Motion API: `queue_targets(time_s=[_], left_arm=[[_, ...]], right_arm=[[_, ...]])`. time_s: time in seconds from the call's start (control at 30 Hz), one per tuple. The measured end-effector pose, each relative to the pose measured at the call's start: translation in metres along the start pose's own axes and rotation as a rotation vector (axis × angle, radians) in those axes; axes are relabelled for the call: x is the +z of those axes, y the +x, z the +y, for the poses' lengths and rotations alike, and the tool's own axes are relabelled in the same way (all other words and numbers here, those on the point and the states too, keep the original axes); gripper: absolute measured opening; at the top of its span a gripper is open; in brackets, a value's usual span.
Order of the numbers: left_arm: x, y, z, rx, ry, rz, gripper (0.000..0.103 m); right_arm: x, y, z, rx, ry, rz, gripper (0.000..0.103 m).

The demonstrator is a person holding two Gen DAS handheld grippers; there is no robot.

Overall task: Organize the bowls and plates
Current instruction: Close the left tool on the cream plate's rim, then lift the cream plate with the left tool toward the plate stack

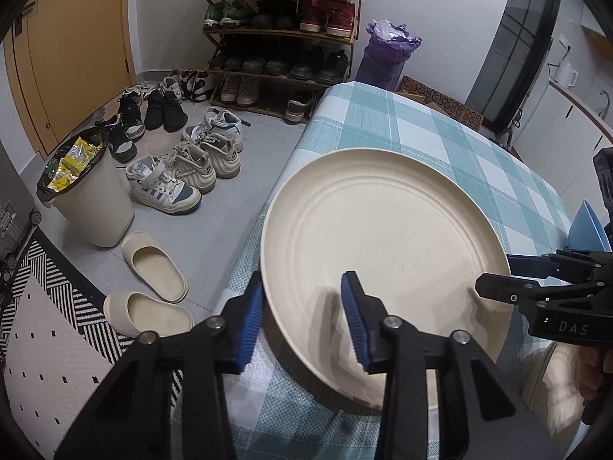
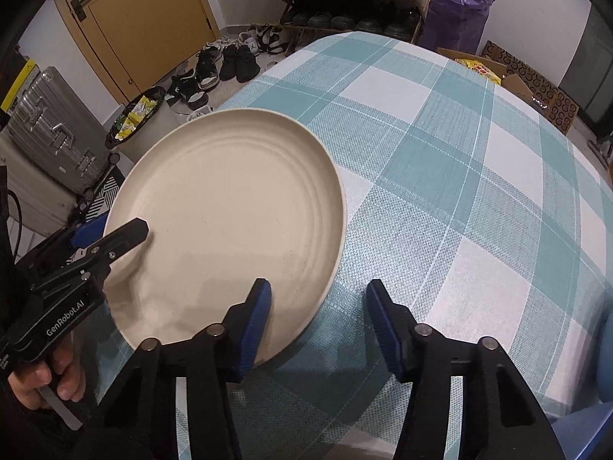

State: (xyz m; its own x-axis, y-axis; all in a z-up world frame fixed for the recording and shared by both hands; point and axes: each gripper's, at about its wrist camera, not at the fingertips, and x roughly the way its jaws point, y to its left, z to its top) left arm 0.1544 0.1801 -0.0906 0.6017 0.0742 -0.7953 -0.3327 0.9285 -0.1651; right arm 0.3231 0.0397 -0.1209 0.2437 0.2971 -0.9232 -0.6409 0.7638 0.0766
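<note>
cream plate (image 1: 383, 237) lies flat at the table's (image 2: 459, 176) 9 o'clock edge, left gripper (image 1: 302, 318) and right gripper (image 2: 318, 322) each part-open astride opposite rims, gripping nothing, likely for a balanced two-handed lift.

Home entryway: shoe rack (image 1: 281, 34), door (image 1: 72, 50).

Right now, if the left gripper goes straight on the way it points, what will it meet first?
Probably the near rim of the round cream plate. The left gripper straddles that rim, one finger outside, one over the plate's inside. Just beyond lies the teal checked tablecloth. Depth is unclear.
</note>
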Motion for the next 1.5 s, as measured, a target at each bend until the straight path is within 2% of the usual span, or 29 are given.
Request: queue_targets(time_s=[0.37, 0.47, 1.07, 1.5], left_arm=[[-0.003, 0.0, 0.0, 0.014, 0.014, -0.002, 0.027], [-0.006, -0.001, -0.003, 0.022, 0.039, -0.005, 0.027], [-0.011, -0.018, -0.008, 0.018, 0.062, -0.052, 0.025], [-0.013, -0.053, -0.021, -0.004, 0.085, -0.121, 0.025]], right_arm=[[-0.002, 0.005, 0.002, 0.048, 0.006, 0.021, 0.038], [-0.004, 0.004, 0.008, 0.023, -0.024, 0.012, 0.032], [-0.014, -0.017, 0.012, -0.04, -0.056, -0.074, 0.027], [-0.026, -0.054, 0.014, -0.064, -0.052, -0.145, 0.027]])
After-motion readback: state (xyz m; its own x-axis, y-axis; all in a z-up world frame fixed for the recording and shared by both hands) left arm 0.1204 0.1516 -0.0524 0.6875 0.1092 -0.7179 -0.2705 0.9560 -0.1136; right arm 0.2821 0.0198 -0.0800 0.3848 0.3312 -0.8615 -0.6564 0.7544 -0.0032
